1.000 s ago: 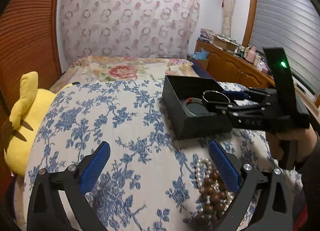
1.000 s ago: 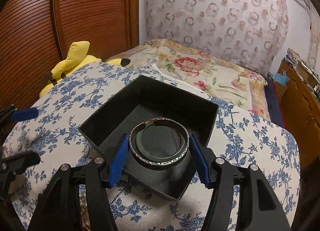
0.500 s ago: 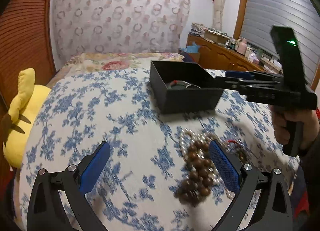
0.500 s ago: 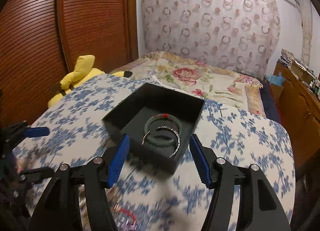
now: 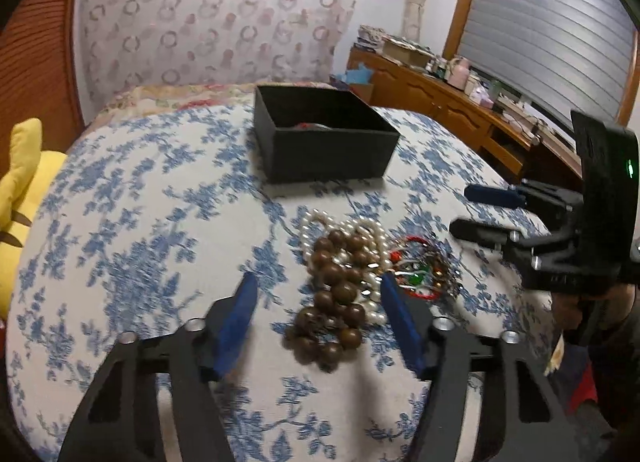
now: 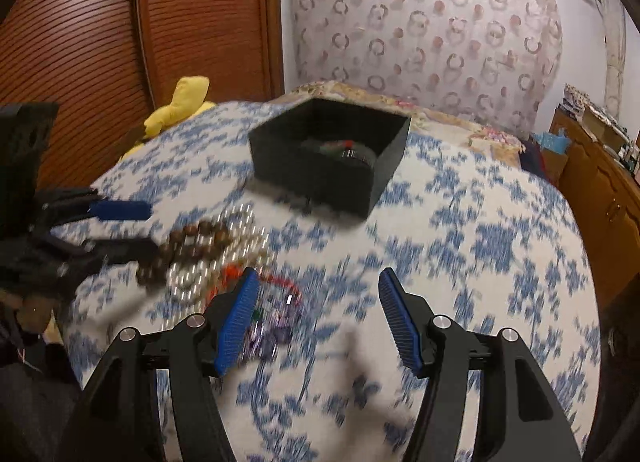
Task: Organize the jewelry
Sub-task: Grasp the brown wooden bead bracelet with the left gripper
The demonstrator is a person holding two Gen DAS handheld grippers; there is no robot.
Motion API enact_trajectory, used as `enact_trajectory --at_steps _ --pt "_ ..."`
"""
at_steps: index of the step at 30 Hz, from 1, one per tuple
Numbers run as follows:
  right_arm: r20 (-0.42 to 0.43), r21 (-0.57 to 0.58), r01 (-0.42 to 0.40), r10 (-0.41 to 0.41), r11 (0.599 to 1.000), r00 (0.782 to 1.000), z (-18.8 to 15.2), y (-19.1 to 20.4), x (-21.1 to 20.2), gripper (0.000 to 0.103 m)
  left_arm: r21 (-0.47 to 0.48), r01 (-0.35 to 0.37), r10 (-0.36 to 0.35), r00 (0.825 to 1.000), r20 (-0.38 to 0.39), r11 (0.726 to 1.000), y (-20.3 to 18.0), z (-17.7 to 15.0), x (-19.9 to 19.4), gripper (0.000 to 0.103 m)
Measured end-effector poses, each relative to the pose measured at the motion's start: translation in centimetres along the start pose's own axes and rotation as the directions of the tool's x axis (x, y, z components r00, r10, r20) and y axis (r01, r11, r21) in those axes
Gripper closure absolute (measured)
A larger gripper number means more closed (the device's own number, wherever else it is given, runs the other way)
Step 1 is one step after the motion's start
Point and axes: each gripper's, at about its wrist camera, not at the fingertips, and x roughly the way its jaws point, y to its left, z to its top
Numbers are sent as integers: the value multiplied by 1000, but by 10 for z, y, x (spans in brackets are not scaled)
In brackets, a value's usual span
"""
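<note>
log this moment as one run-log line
left gripper: open, over wooden beads | right gripper: open, empty | black box: bangles inside

A surface covered in a white cloth with blue flowers (image 5: 132, 229) carries a black open box (image 5: 324, 141) toward its far side and, nearer, a touching heap of brown bead bracelet (image 5: 332, 302), white pearl strand (image 5: 320, 223) and red-corded jewelry (image 5: 420, 266).
</note>
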Motion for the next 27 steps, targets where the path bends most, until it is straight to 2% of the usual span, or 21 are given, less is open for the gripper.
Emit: enact_trajectory --at_steps 3,11,14,15,16,21,27 --pt "-11 -2 -9 9 1000 1000 -10 6 -1 38 4 18 -18 1000 -16 1000 -5 0 6 55" --pt "-18 5 -20 20 1000 1000 -21 14 3 38 9 4 -4 999 -39 1000 -8 5 19 60" --pt "-12 12 -21 21 1000 1000 -21 13 2 38 14 0 0 999 -40 1000 -9 6 20 73" --pt "-12 17 -24 24 1000 1000 -21 13 2 38 16 3 -2 999 -38 1000 -10 5 19 81" --pt "-11 18 -24 25 1000 1000 -22 12 2 38 17 4 -3 1000 -28 1000 -10 5 18 85" --pt "-6 28 -35 35 999 999 -23 11 1 38 17 -3 3 1000 14 1000 -10 3 7 91" --pt "-9 22 -37 37 999 999 -23 12 1 38 -12 -4 5 998 67 1000 -4 5 -14 91"
